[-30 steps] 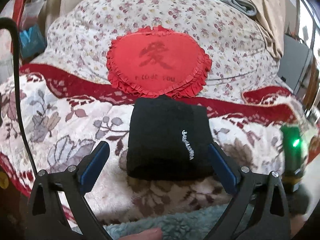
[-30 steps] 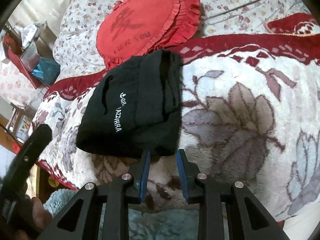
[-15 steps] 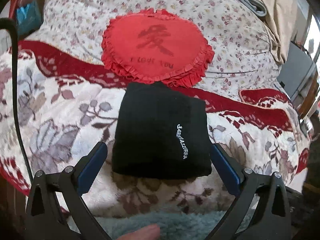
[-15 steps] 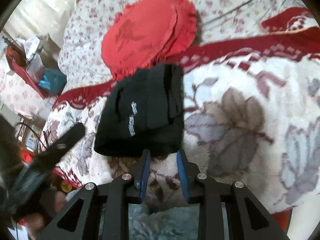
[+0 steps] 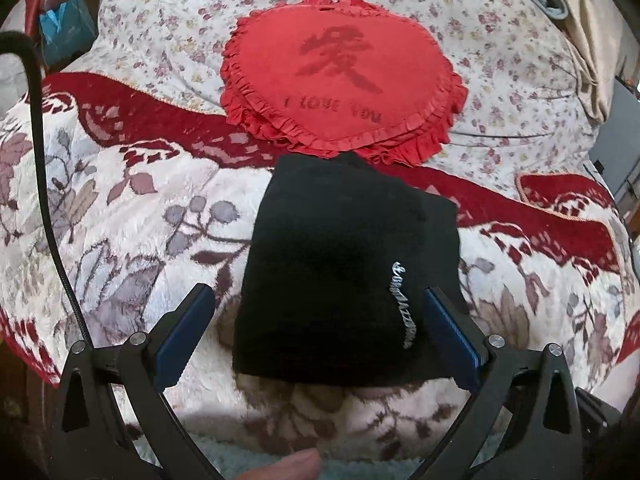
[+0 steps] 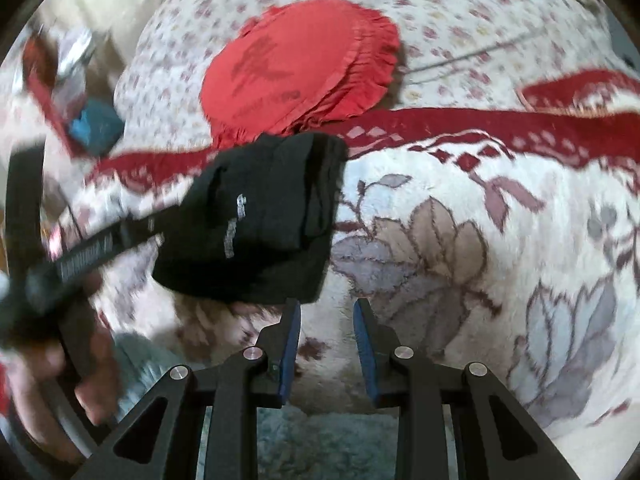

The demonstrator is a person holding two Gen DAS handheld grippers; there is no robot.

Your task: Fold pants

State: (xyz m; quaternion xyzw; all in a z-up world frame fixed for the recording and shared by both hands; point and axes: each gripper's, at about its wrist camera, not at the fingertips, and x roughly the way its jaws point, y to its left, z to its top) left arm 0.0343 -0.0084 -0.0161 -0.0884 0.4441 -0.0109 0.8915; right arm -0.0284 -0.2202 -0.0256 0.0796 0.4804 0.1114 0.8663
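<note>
My left gripper [image 5: 316, 332]: black frame, blue ribbed pads, jaws released wide, straddling the near end of the pants without pressing on them. My right gripper [image 6: 326, 336]: same build, jaws parted by a narrow gap with nothing between them, hanging just off the bundle's near right corner; its view is blurred. Nearest ground: a strip of pale teal fleece [image 5: 224, 456] at the bottom edge. Pants [image 5: 348, 272]: black knit, matte, folded into a compact thick rectangle with a small white embroidered script down the right side; they lie on the blanket, long axis running from me toward the cushion, far end just touching its frill. Against a second ago, the bundle sits lower and larger between my left jaws, and my left gripper now crosses the right view's left side, close against the bundle. Blanket [image 5: 132, 240]: plush, cream, woven with grey-mauve leaves and a dark red border. Heart cushion [image 5: 340, 76]: red, ruffled edge, dark character and lettering printed on top. Beyond it, a floral quilt [image 5: 500, 60], white cotton with small pink sprigs, mounded.
</note>
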